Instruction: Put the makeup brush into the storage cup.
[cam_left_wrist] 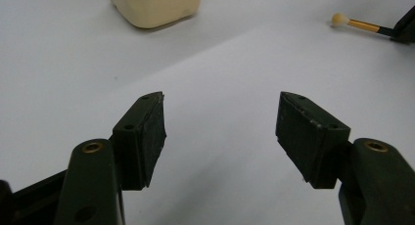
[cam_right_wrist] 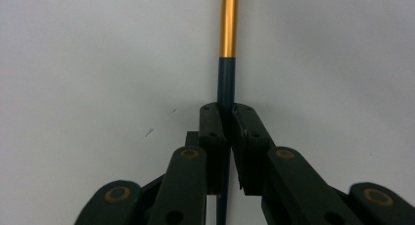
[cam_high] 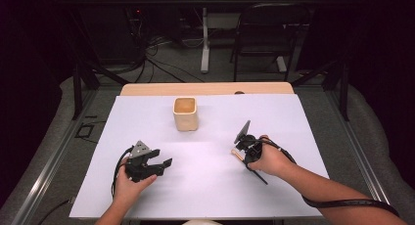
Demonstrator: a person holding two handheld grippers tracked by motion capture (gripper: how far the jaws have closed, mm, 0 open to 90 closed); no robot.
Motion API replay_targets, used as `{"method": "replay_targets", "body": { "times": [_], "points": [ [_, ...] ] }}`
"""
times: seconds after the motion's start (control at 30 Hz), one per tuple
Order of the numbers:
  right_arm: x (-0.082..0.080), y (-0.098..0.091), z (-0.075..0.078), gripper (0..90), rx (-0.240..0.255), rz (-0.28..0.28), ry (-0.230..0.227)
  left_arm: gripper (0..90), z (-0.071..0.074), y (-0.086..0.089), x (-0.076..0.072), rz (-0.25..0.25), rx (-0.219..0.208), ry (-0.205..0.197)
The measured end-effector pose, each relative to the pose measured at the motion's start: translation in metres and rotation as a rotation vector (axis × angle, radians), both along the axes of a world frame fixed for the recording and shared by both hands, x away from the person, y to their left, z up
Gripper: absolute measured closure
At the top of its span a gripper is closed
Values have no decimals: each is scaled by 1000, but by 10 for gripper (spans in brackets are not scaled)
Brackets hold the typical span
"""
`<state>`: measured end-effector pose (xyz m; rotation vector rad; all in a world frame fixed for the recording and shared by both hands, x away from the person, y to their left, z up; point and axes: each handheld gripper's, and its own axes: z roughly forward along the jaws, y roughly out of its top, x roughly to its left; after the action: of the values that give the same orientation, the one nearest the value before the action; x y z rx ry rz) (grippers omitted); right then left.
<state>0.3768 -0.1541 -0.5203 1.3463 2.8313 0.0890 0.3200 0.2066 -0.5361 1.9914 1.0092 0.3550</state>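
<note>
At 7 o'clock on the table (cam_high: 293,117), I hold the left gripper (cam_high: 164,165) idle, jaws wide and empty. The cup (cam_high: 186,114) stands at 12 o'clock. At 4 o'clock, my right gripper (cam_right_wrist: 228,112) clamps the brush (cam_right_wrist: 228,24). Step: brush grasped. Next, I judge: carry it to the cup, tip it upright, then release.

On the counter (cam_high: 205,186) a cup (cam_high: 185,114) stands toward the far side, a little left of the middle. The left tongs (cam_high: 165,167) sit nearer the person, to the left of and before the cup. The right tongs (cam_high: 241,154) lie well apart to the right, with a thin brush (cam_right_wrist: 227,49) between their jaws, its tip pointing left toward the left tongs.
</note>
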Motion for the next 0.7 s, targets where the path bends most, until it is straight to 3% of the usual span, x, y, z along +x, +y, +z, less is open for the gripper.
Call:
{"method": "replay_targets", "body": {
  "times": [0.1,0.17,0.27,0.3,0.57,0.6,0.63,0.67,0.7],
  "points": [
    [-1,0,0,833,15,-12,-16,350,0,0,0,0,0,0],
    [2,0,4,833,-11,16,6,350,0,0,0,0,0,0],
    [1,-1,5,833,9,10,-5,350,0,0,0,0,1,0],
    [2,-1,7,833,-16,18,3,350,0,0,0,0,0,0],
    [1,-2,18,833,-9,24,-20,350,0,0,0,0,1,0],
    [1,-2,18,833,14,14,-20,350,0,0,0,1,-1,1],
    [2,-1,23,833,-38,26,-2,350,0,0,0,1,-1,1],
    [0,-2,19,833,16,14,-41,350,0,0,0,1,-1,1],
    [1,-1,23,833,1,19,-21,350,0,0,0,2,-1,1]
  ]
}}
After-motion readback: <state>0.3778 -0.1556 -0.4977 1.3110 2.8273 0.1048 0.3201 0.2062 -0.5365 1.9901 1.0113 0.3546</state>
